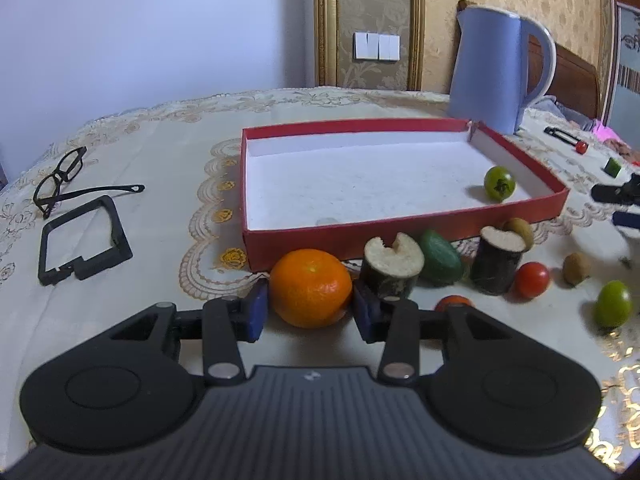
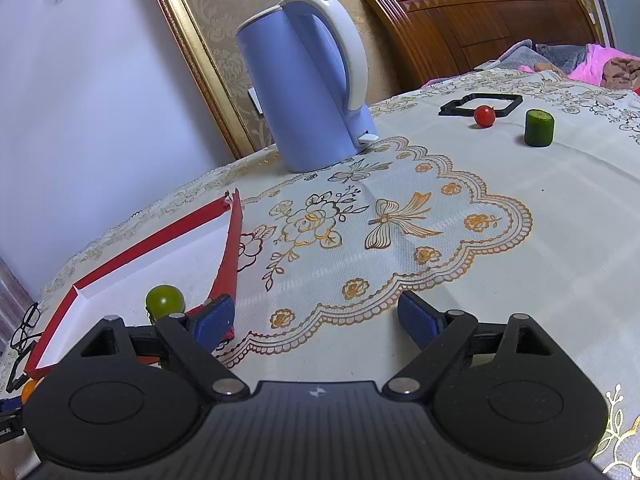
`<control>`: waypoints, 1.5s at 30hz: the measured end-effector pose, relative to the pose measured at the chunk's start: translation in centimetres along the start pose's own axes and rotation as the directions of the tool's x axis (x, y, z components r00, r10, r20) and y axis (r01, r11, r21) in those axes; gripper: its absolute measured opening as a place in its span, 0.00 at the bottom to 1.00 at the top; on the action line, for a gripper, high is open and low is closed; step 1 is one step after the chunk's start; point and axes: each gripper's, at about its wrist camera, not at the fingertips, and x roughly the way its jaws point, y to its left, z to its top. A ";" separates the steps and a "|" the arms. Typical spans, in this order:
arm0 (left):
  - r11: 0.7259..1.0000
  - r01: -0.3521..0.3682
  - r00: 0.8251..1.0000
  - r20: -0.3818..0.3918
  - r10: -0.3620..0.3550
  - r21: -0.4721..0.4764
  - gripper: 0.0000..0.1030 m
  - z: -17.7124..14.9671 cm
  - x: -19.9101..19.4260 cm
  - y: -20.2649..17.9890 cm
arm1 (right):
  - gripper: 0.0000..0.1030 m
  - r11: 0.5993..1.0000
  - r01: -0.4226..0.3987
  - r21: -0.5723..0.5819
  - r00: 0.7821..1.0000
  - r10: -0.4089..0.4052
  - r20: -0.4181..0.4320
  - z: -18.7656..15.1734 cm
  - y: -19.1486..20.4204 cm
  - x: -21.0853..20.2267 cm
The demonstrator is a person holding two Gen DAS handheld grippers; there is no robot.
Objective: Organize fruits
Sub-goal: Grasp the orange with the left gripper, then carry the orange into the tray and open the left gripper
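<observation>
A home bedroom, to judge by the carved wooden headboard (image 2: 476,28) and the rumpled pink and grey bedding (image 2: 568,62) behind the desk (image 2: 520,280). Domestic touches all round: embroidered lace tablecloth (image 2: 384,224), gold-patterned wallpaper (image 1: 500,8) with gilt trim (image 1: 326,20), wall light switches (image 1: 376,46), a blue electric kettle (image 2: 308,80), reading glasses (image 1: 60,178) left lying about.

The counter (image 2: 520,280) carries an embroidered cloth. Directly on it: red tray (image 1: 400,236) at centre, blue kettle (image 1: 492,68) at 1 o'clock, glasses (image 1: 60,178) and black frame (image 1: 84,240) at 9 o'clock, orange (image 1: 310,288) at 6 o'clock, and assorted small fruits at 4 o'clock, possibly including kiwis (image 1: 576,268).
</observation>
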 end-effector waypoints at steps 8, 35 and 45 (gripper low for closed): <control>0.999 -0.003 0.996 0.093 0.007 -0.040 0.38 3.4 -1.6 -0.1 | 0.87 1.000 -0.001 0.002 1.000 0.001 0.001 0.0 0.0 0.0; 0.989 -0.146 0.989 -0.003 0.146 -0.018 0.42 5.6 8.4 -1.3 | 0.87 1.000 0.003 -0.004 1.000 -0.003 0.000 -0.1 0.0 0.0; 0.987 -0.122 0.989 0.067 0.130 -0.108 0.72 4.8 2.6 -0.5 | 0.87 1.000 0.003 -0.004 1.000 -0.003 0.000 0.0 0.0 0.1</control>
